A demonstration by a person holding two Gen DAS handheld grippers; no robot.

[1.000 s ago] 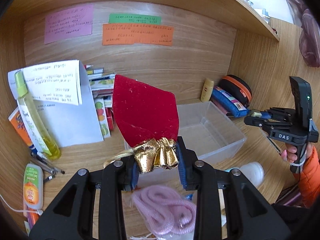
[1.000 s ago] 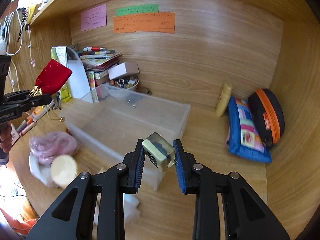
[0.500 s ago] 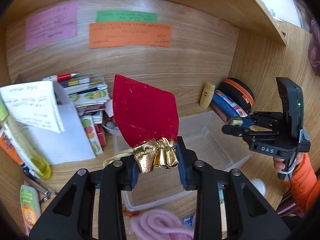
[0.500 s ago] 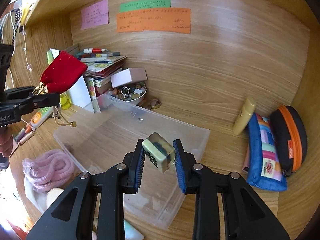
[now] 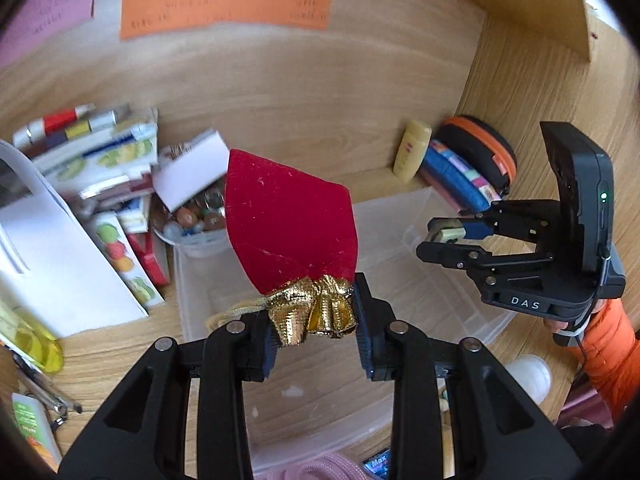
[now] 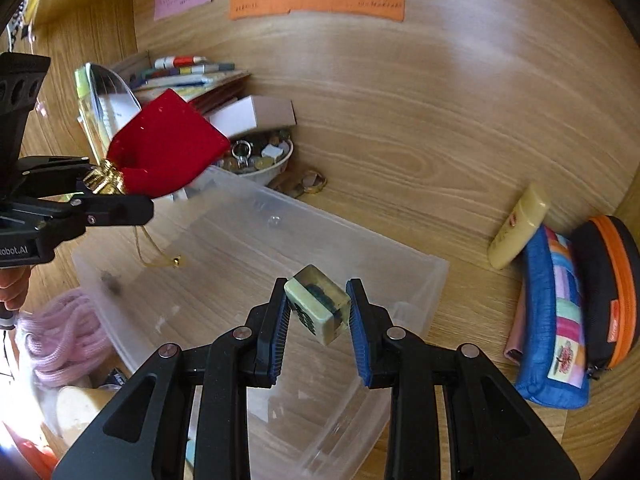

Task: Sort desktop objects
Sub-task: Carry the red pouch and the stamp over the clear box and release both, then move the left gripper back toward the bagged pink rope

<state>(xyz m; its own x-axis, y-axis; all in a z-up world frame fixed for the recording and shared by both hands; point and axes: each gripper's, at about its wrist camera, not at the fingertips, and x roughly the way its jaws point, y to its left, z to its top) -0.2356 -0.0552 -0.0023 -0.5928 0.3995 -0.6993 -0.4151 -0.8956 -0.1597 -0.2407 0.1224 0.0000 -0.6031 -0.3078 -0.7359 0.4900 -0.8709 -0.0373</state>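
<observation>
Red pouch (image 5: pixel 288 224): a velvet drawstring pouch is held by its gathered gold neck (image 5: pixel 316 314), at the centre of the left wrist view; in the right wrist view it is seen at the upper left, above the far left corner of the bin.
Left tongs (image 5: pixel 316 332): pressed against the gold neck from both sides, so the pouch is pinched; the red body stands up past the blue pads.
Gold cord (image 6: pixel 160 256): seen in the right wrist view hanging from the pouch, its end over the left part of the bin.
Tile block (image 6: pixel 318 308): a pale green, translucent block with a dark core is held tilted at the lower centre of the right wrist view, over the bin.
Right tongs (image 6: pixel 318 314): closed on the tile block, one blue pad on each side; in the left wrist view they are seen at the right, with the block at their tip.
Clear bin (image 6: pixel 420 280): a transparent plastic box is set on the wooden bench (image 6: pixel 460 184), beneath both tongs.
Bowl (image 6: pixel 272 168): placed behind the bin's far corner, filled with small trinkets.
Books (image 5: pixel 100 148): stacked at the upper left of the left wrist view, beside the bowl.
Pencil case (image 6: pixel 556 320): a blue patchwork case lies at the right, beside a black and orange case (image 6: pixel 612 288).
Cream tube (image 6: pixel 516 232): laid just left of the cases.
Pink rope (image 6: pixel 60 340): coiled at the lower left, outside the bin.
</observation>
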